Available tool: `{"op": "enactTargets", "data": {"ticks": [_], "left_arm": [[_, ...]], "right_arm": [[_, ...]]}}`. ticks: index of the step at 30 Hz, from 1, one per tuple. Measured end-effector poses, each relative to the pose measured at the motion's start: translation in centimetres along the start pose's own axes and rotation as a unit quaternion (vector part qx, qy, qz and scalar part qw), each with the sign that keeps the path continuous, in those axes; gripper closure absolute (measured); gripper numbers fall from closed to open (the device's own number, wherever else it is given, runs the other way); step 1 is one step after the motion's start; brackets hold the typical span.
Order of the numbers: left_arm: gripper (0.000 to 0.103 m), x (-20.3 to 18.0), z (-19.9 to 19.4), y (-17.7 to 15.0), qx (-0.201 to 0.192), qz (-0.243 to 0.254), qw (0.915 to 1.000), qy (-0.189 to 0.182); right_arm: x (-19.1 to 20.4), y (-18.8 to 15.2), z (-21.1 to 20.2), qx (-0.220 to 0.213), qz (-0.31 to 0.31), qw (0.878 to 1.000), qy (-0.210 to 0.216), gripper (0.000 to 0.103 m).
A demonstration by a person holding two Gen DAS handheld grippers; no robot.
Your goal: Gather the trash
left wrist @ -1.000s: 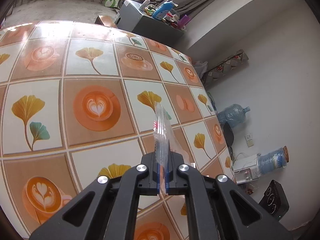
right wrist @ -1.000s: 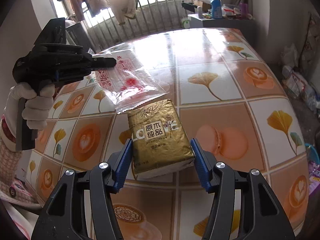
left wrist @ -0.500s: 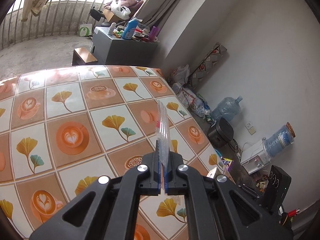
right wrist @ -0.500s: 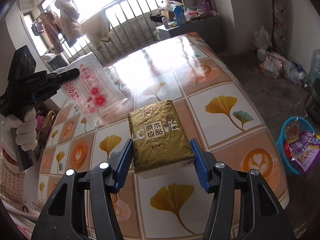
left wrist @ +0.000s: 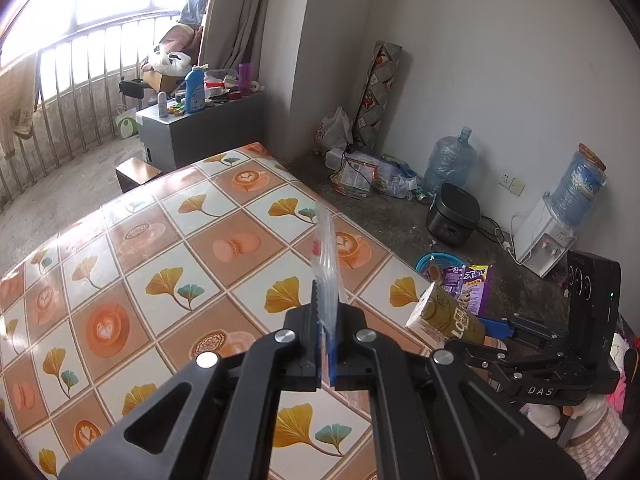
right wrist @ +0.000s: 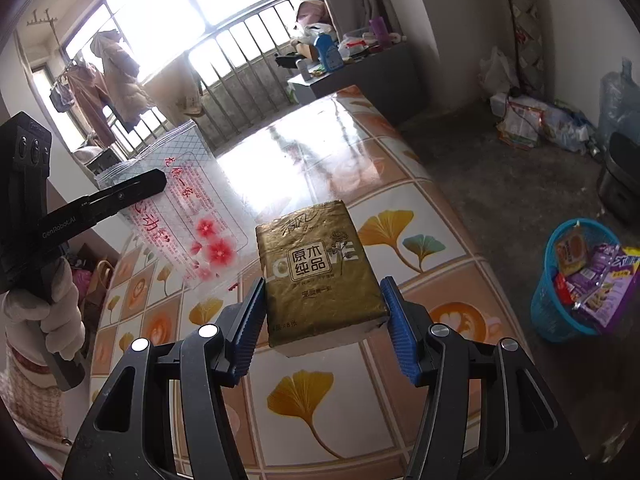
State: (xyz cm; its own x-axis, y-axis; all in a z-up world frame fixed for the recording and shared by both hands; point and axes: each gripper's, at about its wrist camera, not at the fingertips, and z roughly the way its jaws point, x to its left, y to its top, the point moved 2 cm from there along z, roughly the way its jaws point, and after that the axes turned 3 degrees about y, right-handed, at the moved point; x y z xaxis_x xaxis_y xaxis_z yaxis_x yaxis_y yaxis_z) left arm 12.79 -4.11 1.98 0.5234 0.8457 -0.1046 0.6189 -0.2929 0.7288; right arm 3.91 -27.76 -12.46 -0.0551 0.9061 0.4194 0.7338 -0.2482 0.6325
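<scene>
My left gripper [left wrist: 328, 354] is shut on a clear plastic bag [left wrist: 327, 264] printed with red flowers, which I see edge-on above the patterned table [left wrist: 168, 248]. In the right wrist view that bag [right wrist: 188, 208] hangs flat from the left gripper [right wrist: 154, 182], held in a gloved hand [right wrist: 44, 320]. My right gripper [right wrist: 323, 312] is shut on a gold tissue pack [right wrist: 320, 268], lifted over the table's edge. The left wrist view shows that pack [left wrist: 444, 316] at the right. A blue basket [right wrist: 560, 320] with wrappers in it stands on the floor at the right.
The table's near right edge [right wrist: 472, 240] borders a bare concrete floor. On the floor stand a rice cooker [left wrist: 452, 220], water jugs [left wrist: 448, 160] and a pile of litter [left wrist: 368, 172] by the wall. A grey cabinet [left wrist: 200, 128] with bottles stands beyond the table.
Both grippers have swung toward the table's right edge with their loads. The blue basket and the floor have come into view. The left gripper has rolled and risen.
</scene>
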Motion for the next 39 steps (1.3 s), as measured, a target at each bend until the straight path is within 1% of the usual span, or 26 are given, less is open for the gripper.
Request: {"op": "enactTargets", "data": {"ticks": [7,12,15,18,21,23,27,30,33,36,39], "left_arm": [[0.101,-2.8,0.6,1.6,-0.014,0.042,0.999,0.005],[0.101,-4.8,1.5,2.6,-0.013,0.06,0.9981,0.0],[0.101,-6.2,2.6,3.4,-0.009,0.071,0.9974,-0.011],[0.101,-8.2,3.8,4.4,-0.004,0.082,0.996,-0.034],[0.101,-10.7,5.4,5.8,0.001,0.099,0.993,-0.064],[0.101,-12.6,7.0,6.6,0.011,0.108,0.9903,-0.087],[0.101,-16.8,10.9,8.0,0.04,0.125,0.9826,-0.131],[0.101,-20.2,14.5,8.6,0.067,0.138,0.9759,-0.155],[0.101,-23.5,18.2,8.7,0.087,0.153,0.9687,-0.175],[0.101,-26.7,22.3,8.6,0.114,0.161,0.9618,-0.189],[0.1,-29.5,26.2,9.1,0.132,0.16,0.9565,-0.205]], "right_arm": [[-1.8,0.7,-1.5,-0.024,0.02,0.999,-0.008,0.049],[-3.8,1.1,-2.5,-0.038,0.037,0.998,-0.016,0.049],[-5.4,1.4,-3.6,-0.053,0.05,0.997,-0.026,0.049],[-7.9,1.7,-5.4,-0.077,0.075,0.993,-0.049,0.049],[-11.2,1.9,-8.0,-0.11,0.117,0.983,-0.084,0.049],[-13.8,1.7,-9.8,-0.131,0.154,0.974,-0.107,0.049],[-18.3,1.0,-11.9,-0.149,0.211,0.953,-0.16,0.049],[-21.2,0.5,-12.1,-0.147,0.246,0.941,-0.183,0.049],[-24.1,0.3,-11.0,-0.135,0.28,0.93,-0.196,0.049],[-26.9,0.5,-9.8,-0.123,0.307,0.922,-0.2,0.049],[-29.7,1.4,-8.5,-0.114,0.317,0.919,-0.204,0.048]]}}
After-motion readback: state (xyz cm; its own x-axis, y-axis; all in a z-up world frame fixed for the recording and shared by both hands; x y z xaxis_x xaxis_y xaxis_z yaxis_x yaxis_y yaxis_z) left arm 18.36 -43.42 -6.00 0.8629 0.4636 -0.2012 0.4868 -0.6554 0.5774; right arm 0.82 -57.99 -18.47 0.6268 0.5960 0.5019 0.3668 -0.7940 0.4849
